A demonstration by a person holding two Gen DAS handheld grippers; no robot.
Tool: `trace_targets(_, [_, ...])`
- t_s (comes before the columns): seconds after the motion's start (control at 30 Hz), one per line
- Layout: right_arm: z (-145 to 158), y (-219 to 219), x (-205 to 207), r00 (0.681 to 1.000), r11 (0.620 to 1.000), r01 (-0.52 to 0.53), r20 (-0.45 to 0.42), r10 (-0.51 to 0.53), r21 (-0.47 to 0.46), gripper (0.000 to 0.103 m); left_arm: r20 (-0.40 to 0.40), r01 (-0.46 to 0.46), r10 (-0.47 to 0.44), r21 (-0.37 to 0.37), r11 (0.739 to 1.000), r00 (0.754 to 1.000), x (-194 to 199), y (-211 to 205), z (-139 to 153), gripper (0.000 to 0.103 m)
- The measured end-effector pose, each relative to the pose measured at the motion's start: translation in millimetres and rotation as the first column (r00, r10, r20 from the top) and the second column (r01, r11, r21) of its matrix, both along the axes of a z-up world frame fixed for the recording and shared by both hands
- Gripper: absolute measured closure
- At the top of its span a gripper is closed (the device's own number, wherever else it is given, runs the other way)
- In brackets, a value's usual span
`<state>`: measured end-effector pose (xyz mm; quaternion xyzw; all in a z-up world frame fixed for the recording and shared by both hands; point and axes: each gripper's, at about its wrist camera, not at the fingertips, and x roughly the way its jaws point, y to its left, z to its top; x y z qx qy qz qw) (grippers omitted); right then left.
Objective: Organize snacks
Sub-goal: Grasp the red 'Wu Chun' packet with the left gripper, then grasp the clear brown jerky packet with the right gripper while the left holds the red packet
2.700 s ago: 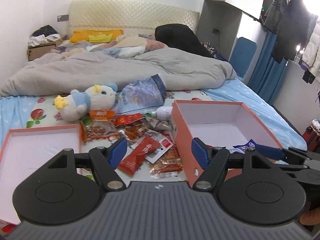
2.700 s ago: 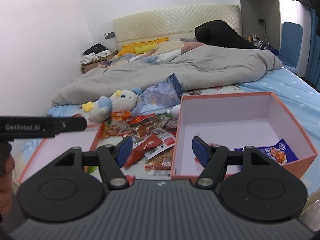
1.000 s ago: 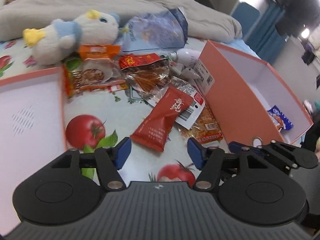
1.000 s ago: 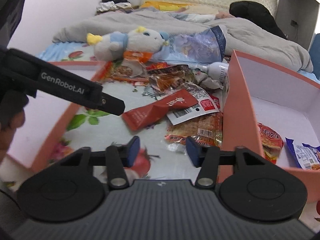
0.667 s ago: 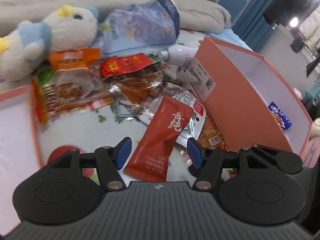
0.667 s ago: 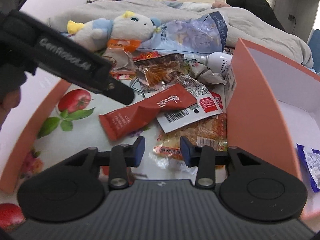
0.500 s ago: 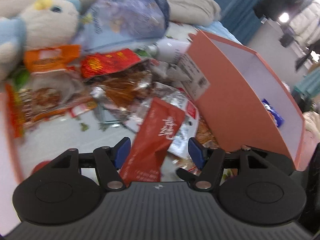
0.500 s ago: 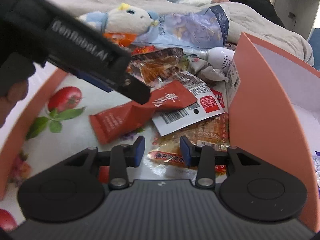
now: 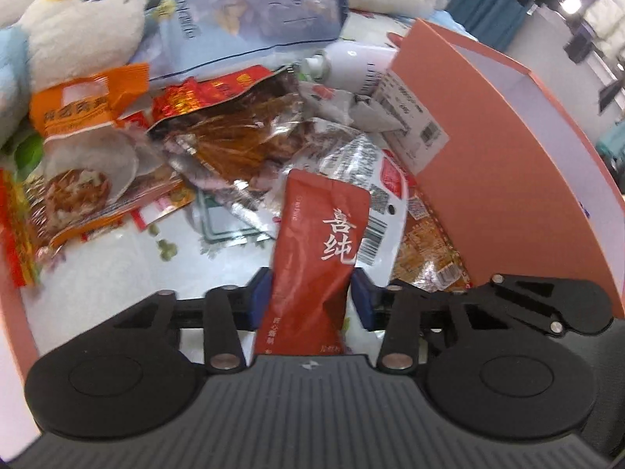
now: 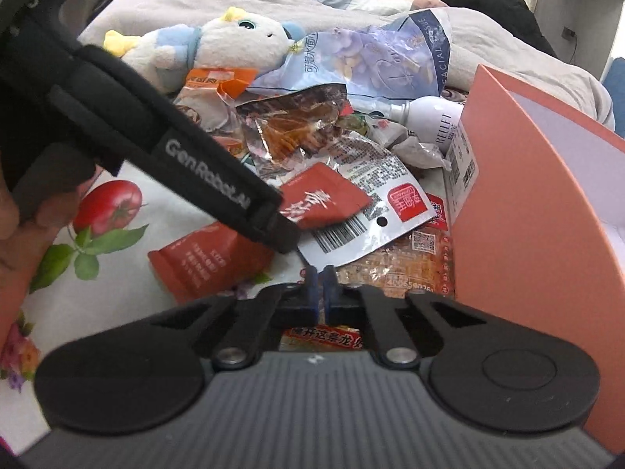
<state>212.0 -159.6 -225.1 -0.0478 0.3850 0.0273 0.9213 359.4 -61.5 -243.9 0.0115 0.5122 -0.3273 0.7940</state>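
Between my left gripper's (image 9: 311,293) just-closing jaws lies the red snack packet (image 9: 318,250), pads pressing its sides, long axis running straight ahead. My right gripper (image 10: 319,279) has pinched the orange snack packet's (image 10: 394,265) near edge beside the orange box (image 10: 519,211).

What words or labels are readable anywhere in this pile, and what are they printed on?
"GenRobot.AI": side of the left tool.
"喜纯": red snack packet.
"FACIAL TISSUE": pale blue tissue pack.
"RELLET": white bottle.
Barcodes, box sticker print, orange packet text: too small or blurred.
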Motion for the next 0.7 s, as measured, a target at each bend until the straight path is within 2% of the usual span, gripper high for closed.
trace_targets(0.13, [5.1,-0.8,-5.6,1.000,1.000,-0.008,0.012,0.008,0.003,0.100,-0.001,-0.049,0.049,0.004,0.999,0.999,-9.1,8.4,1.4,0.064])
trace_targets(0.27, [10.8,-1.3,-12.0,1.000,1.000,-0.013,0.023,0.012,0.005,0.100,0.003,-0.136,0.136,-0.009,0.991,0.991,-24.0,24.9,5.0,0.065])
trace_targets(0.47, [22.9,-2.6,-7.3,0.998,0.999,-0.012,0.057,0.010,0.030,0.099,0.036,-0.287,0.289,-0.039,0.957,0.957,-40.4,52.4,12.5,0.065])
trace_targets(0.7, [35.5,7.2,28.8,0.995,1.000,0.005,0.098,-0.004,-0.016,0.094,0.042,-0.402,0.406,-0.082,0.912,0.913,-44.5,74.6,15.0,0.065])
